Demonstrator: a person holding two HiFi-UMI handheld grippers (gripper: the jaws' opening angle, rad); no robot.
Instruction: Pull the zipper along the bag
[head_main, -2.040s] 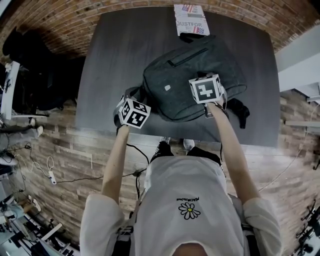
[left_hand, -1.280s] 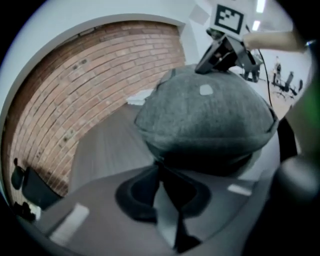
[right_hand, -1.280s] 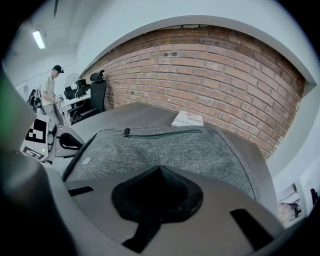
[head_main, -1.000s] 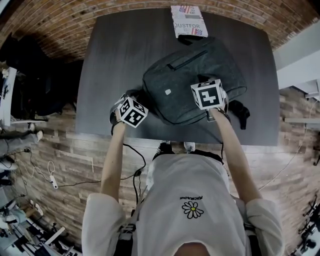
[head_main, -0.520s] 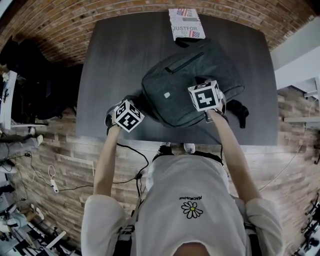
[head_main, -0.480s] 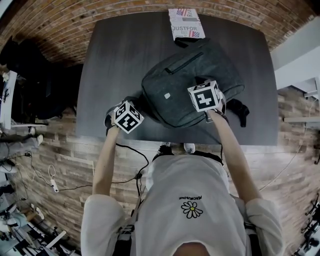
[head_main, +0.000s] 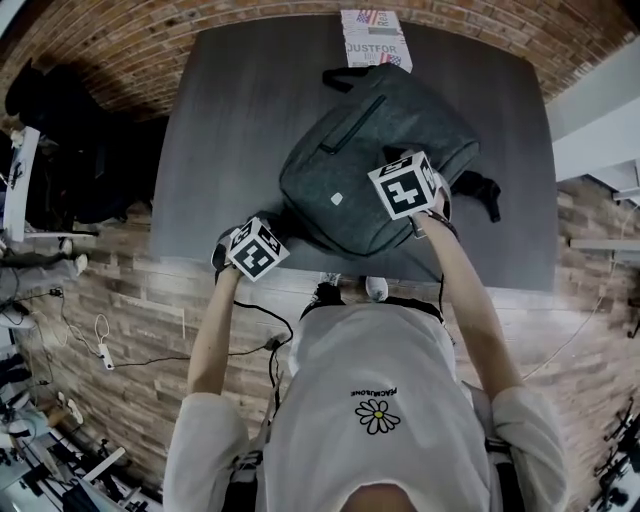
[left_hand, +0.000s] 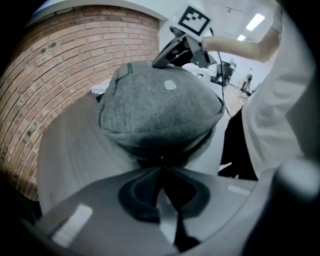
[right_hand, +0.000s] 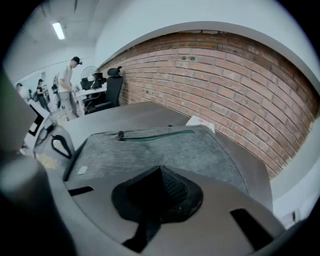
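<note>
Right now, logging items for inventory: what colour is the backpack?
Dark grey backpack, shown best in the head view.

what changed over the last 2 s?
The left gripper, jaws shut at the bag's dark near edge, slid toward the table's near edge. The bag swung with it, its top handle going left. The right gripper stayed on the bag; the box stayed put.
</note>
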